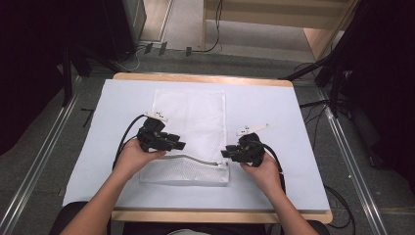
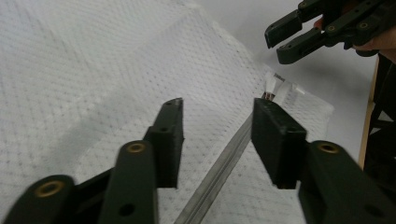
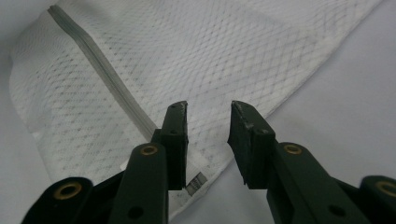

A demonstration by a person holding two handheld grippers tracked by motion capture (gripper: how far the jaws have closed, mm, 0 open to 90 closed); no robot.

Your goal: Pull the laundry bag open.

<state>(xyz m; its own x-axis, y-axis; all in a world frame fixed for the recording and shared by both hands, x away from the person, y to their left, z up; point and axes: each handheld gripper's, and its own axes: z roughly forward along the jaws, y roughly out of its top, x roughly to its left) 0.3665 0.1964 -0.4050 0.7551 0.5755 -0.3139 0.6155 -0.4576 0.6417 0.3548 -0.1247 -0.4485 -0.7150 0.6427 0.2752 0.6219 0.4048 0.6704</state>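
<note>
Left claw [image 2: 217, 121] released over zipper [image 2: 219, 170] | right claw [image 3: 208, 112] released | mesh bag [image 1: 188, 115] on table [image 1: 274, 112]

Grey floor [image 1: 49, 147], wooden table [image 1: 220, 215], black curtains [image 1: 29, 58].

Table [image 1: 293, 127] bare around flat mesh bag [image 1: 191, 117]

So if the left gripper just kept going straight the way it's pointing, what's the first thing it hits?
Probably the mesh bag itself: the left gripper, jaws open, angles down over the zipper, towards its pull end. The right gripper lies beyond, though depth is hard to judge.
</note>
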